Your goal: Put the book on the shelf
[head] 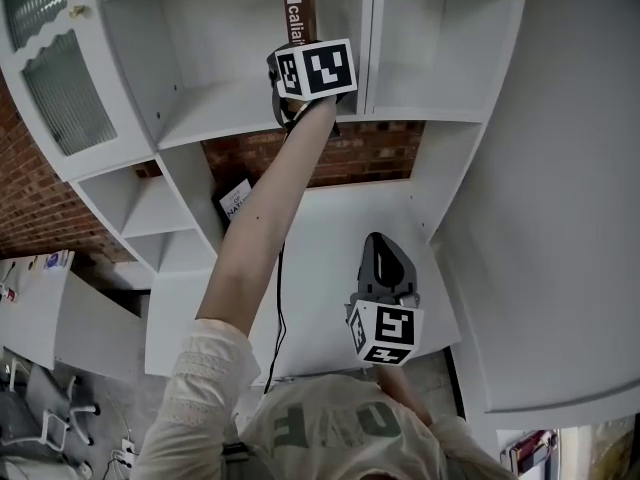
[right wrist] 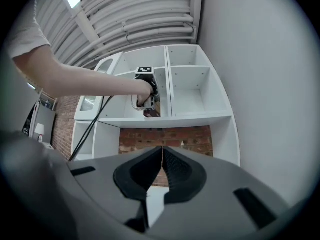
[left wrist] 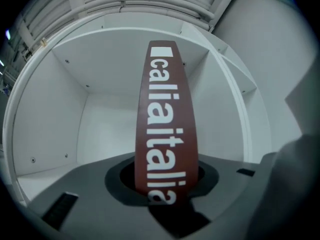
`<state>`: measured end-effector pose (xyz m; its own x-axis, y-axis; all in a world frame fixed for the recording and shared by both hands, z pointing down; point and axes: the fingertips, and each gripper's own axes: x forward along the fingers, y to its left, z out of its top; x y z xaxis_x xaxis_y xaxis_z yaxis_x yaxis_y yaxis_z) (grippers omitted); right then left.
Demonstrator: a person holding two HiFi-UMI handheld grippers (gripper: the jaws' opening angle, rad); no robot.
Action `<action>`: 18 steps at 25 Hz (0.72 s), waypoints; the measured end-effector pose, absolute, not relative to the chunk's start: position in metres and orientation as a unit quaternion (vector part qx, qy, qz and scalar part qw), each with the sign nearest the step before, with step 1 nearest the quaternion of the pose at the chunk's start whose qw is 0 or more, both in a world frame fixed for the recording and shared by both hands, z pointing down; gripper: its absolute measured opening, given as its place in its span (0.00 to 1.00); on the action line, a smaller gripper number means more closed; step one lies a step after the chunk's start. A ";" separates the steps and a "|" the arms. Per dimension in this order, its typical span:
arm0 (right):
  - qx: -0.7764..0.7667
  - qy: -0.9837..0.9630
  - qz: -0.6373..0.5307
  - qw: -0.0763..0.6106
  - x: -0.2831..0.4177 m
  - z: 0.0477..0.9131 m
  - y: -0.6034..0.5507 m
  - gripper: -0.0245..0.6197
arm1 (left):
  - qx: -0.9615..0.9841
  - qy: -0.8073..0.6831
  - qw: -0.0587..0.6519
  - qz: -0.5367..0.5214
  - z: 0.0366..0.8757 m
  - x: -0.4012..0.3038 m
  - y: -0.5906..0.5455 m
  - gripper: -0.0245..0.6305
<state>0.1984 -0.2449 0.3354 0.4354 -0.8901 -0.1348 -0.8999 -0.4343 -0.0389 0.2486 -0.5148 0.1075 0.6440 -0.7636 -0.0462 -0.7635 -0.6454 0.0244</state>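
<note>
A brown book (head: pixel 298 8) with white lettering stands upright in an upper compartment of the white shelf (head: pixel 225 113). My left gripper (head: pixel 303 53) is raised into that compartment and is shut on the book's lower end. In the left gripper view the spine (left wrist: pixel 165 119) rises from between the jaws, with the compartment's back wall (left wrist: pixel 105 129) behind it. My right gripper (head: pixel 379 243) hangs low over the white desk top (head: pixel 320 228), jaws shut and empty. The right gripper view shows its tips (right wrist: pixel 161 151) meeting, and the left gripper (right wrist: pixel 145 91) far off in the shelf (right wrist: pixel 200 118).
A second, white book (head: pixel 236 200) leans in the brick-backed opening below the shelf board. A glass-fronted cabinet door (head: pixel 60 78) stands at the left. Empty compartments (head: pixel 430 38) lie to the right of the divider. A cable (head: pixel 280 288) hangs beside the left arm.
</note>
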 end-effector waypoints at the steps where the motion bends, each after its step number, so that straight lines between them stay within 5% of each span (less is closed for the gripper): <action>1: -0.843 0.534 0.051 0.047 0.196 0.334 -0.250 0.06 | 0.906 -0.423 0.003 -0.023 0.110 0.252 -0.520 0.27; 18: -0.848 0.528 0.041 0.022 0.210 0.347 -0.280 0.06 | 0.897 -0.441 0.001 -0.026 0.117 0.309 -0.584 0.27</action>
<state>0.2099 -0.2799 0.3465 0.4397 -0.8933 -0.0929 -0.8969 -0.4421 0.0064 0.3094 -0.5837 0.1166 0.6100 -0.7911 -0.0449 -0.7910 -0.6113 0.0252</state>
